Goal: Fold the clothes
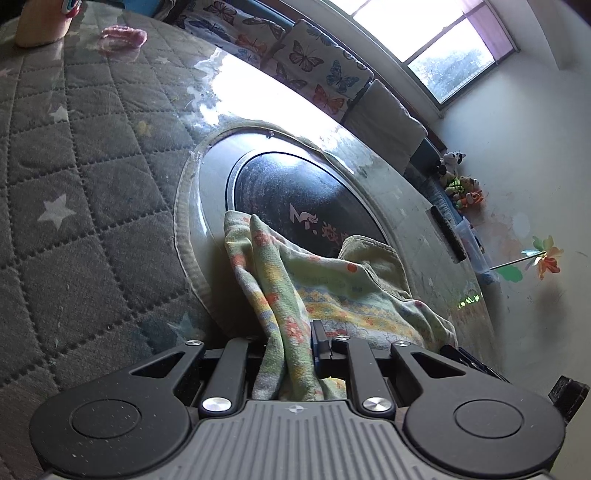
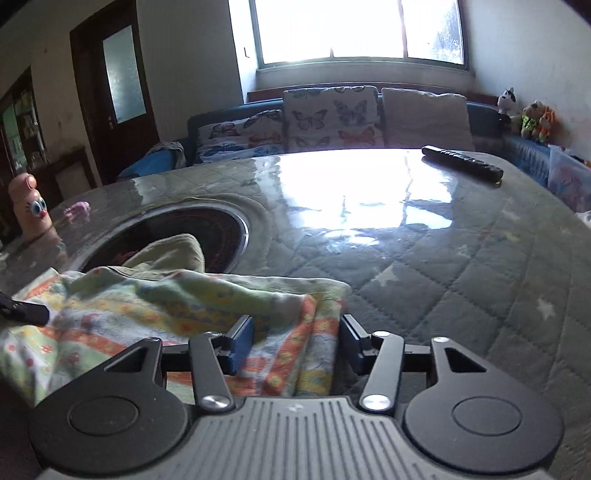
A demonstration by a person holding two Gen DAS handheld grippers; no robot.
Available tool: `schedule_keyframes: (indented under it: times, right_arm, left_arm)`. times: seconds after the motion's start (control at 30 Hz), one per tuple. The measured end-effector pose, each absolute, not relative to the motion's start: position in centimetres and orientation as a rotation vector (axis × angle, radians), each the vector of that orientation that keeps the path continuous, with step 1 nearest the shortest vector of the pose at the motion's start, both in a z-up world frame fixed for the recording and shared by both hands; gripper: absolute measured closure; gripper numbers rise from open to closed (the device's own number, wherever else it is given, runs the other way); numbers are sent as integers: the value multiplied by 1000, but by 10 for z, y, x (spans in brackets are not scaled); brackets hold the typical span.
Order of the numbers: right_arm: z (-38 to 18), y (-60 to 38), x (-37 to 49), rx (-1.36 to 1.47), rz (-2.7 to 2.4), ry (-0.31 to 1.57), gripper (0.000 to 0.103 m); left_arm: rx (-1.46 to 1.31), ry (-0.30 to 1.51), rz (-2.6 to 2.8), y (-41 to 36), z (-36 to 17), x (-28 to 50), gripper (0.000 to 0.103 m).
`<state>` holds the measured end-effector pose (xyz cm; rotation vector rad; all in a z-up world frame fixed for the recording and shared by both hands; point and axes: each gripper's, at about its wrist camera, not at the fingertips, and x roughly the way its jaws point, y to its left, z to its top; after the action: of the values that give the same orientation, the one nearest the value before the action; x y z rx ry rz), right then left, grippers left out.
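1. The left claw (image 1: 291, 347) is clamped on a bunched fold of the patterned cloth (image 1: 280, 295); the fabric fills the narrow gap between its fingers and rises out of it in a ridge.
2. This claw points forward and downward over the surface (image 1: 74, 229), and its view is rolled, so the far edge of the surface runs diagonally across the picture.
3. The right claw (image 2: 295, 343) stands partly spread, its blue pads (image 2: 240, 341) apart. A folded edge of the same cloth lies between them, and neither pad visibly presses on it.
4. This claw also slants downward, held about level from side to side, with the cloth's right edge directly beneath it.
5. The cloth, pale green with orange, yellow and blue flowered bands, lies rumpled on the near part of the surface. In the right wrist view it spreads leftward from the claw, where the dark tip of the left claw (image 2: 22, 312) rests on it.
6. Its far side drapes over the rim of a round dark inset (image 1: 295, 195) set in the surface.
7. The surface wears a grey quilted cover with pale stars under a glossy sheet that mirrors the window.
8. Farther off lie a black remote (image 2: 463, 164), a small pink object (image 1: 122, 35) and a pink toy with cartoon eyes (image 2: 31, 206).
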<state>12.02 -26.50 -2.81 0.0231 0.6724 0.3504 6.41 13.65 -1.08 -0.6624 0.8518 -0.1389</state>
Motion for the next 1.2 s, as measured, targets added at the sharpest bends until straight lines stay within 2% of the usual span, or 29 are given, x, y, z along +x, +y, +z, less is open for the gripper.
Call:
schedule_keyframes:
  times: [0.03, 0.1, 0.17, 0.23, 0.47, 0.7, 0.97, 1.13, 1.2]
  right_arm:
    - [-28, -264, 119, 33, 358, 672, 58]
    - [-27, -263, 118, 52, 369, 671, 81]
    - [-24, -263, 114, 58, 362, 654, 93]
    - [-18, -268, 110, 85, 366, 630, 97]
    - [5, -296, 96, 106, 327, 535, 98]
    - [20, -346, 107, 70, 205, 502, 98]
    - [30, -404, 131, 16, 62, 482, 98]
    - [15, -429, 149, 5, -11, 539, 98]
    - [6, -436, 153, 10, -37, 571, 94]
  left_arm:
    - [-656, 848, -138, 135, -9, 64, 87]
    - [-642, 841, -137, 133, -6, 64, 87]
    - [-625, 831, -143, 128, 1, 65, 88]
    - [-608, 820, -149, 124, 9, 66, 88]
    - [-520, 798, -226, 83, 36, 87, 90]
    - [-419, 810, -333, 8, 45, 129, 90]
    - [-351, 841, -420, -70, 37, 175, 90]
    - [-284, 873, -424, -99, 20, 190, 89]
    - [-244, 882, -403, -102, 14, 190, 86]
